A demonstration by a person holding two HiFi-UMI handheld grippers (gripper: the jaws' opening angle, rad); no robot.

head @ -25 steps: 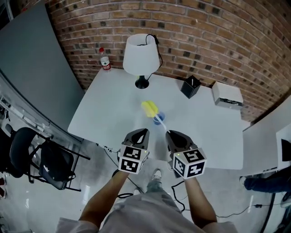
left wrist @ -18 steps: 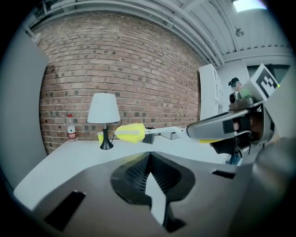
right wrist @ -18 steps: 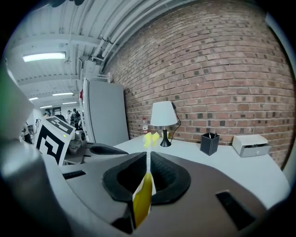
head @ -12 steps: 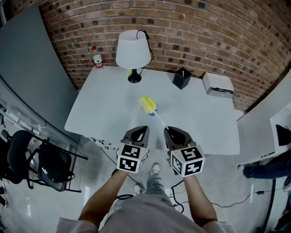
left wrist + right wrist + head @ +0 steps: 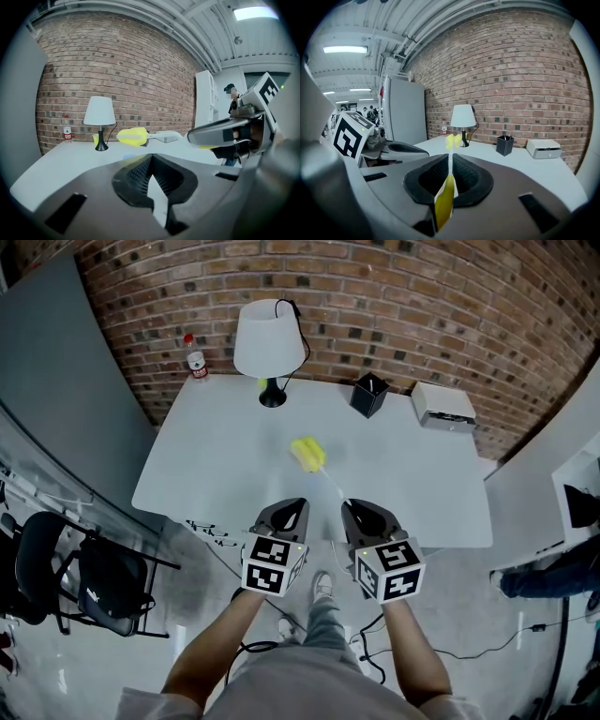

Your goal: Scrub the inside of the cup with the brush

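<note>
The right gripper (image 5: 356,514) is clenched on the yellow handle (image 5: 444,201) of the brush (image 5: 309,456). The thin white shaft runs straight out between its jaws, ending in the yellow sponge head (image 5: 451,140), which is held above the table (image 5: 225,465), ahead of both grippers and slightly toward the left one. The left gripper (image 5: 291,512) sits just beside the right, its jaws closed together with nothing between them. In the left gripper view a faint blue patch shows on the table under the brush head (image 5: 132,137); whether it is the cup cannot be told. Both grippers are held at the near edge of the white table. Far ahead of the left gripper stands a white lamp (image 5: 270,338), with a small bottle (image 5: 196,359) further left. Ahead of the right gripper is a black holder (image 5: 367,395), with a white box (image 5: 443,406) to its right, along a brick wall (image 5: 422,306). A black chair (image 5: 56,559) stands on the floor, left of the left gripper.
</note>
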